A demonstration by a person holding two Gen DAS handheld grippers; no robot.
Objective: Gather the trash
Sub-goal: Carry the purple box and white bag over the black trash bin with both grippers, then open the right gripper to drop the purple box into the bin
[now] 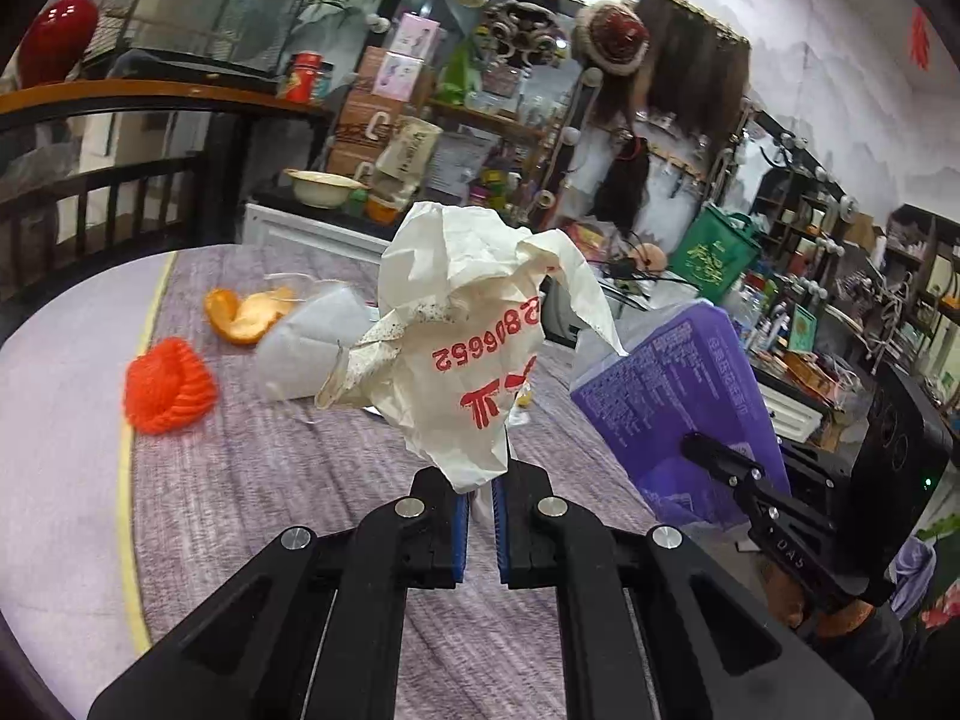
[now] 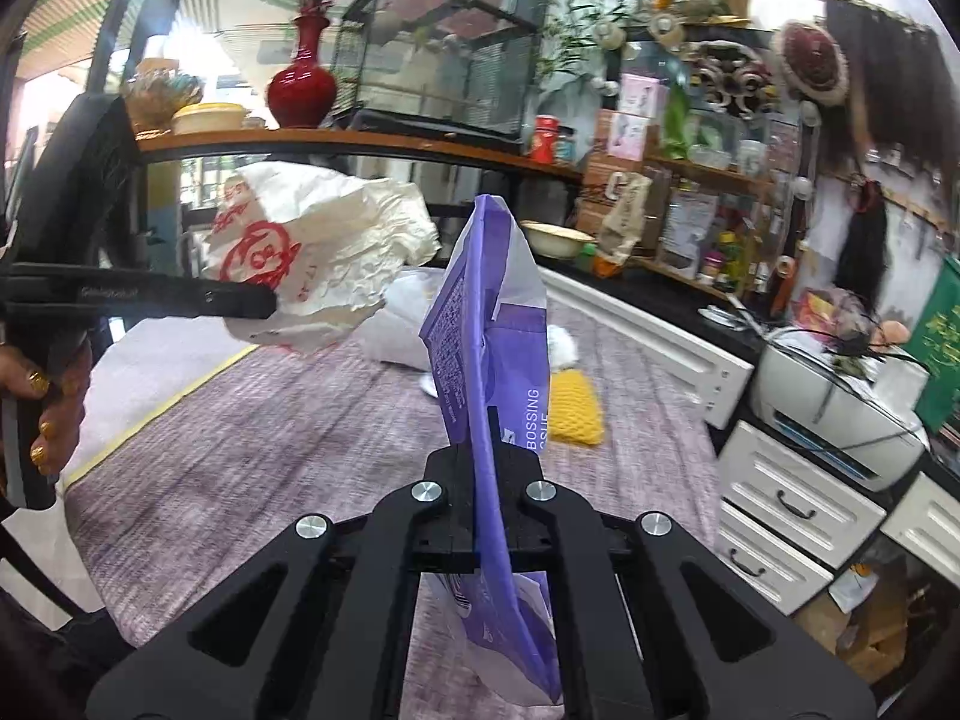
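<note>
**Colleague:** What did the left gripper have when you looked?

**Me:** From my seat, the left gripper (image 1: 478, 480) was clamped narrow on a crumpled white paper bag (image 1: 468, 330) with red print; the bag stood up from the blue pads (image 1: 461, 531), clear of the table; I could see it from the right wrist too, hanging at the left of that view (image 2: 318, 252), with a hand (image 2: 51, 402) on the grip below it.

**Colleague:** And the right one?

**Me:** The right gripper (image 2: 489, 480) was fully closed on a purple tissue pack (image 2: 480, 324); the pack ran edge-on between its fingers, part above them and part hanging below; in the left wrist view the same pack (image 1: 678, 396) sat at the right, just beside the paper bag but, as far as I could tell, not touching it.

**Colleague:** Anything left on the table?

**Me:** Yes; on the grey-purple tablecloth (image 1: 240, 480) I saw an orange peel (image 1: 240, 315) at the far left, a white face mask (image 1: 312, 348) just right of it, and an orange-red foam net (image 1: 168, 387) nearer, close to the yellow edge stripe; the right wrist view showed a yellow foam net (image 2: 576, 408) lying farther back, right of the pack, with something white beyond it that I couldn't identify.
</note>
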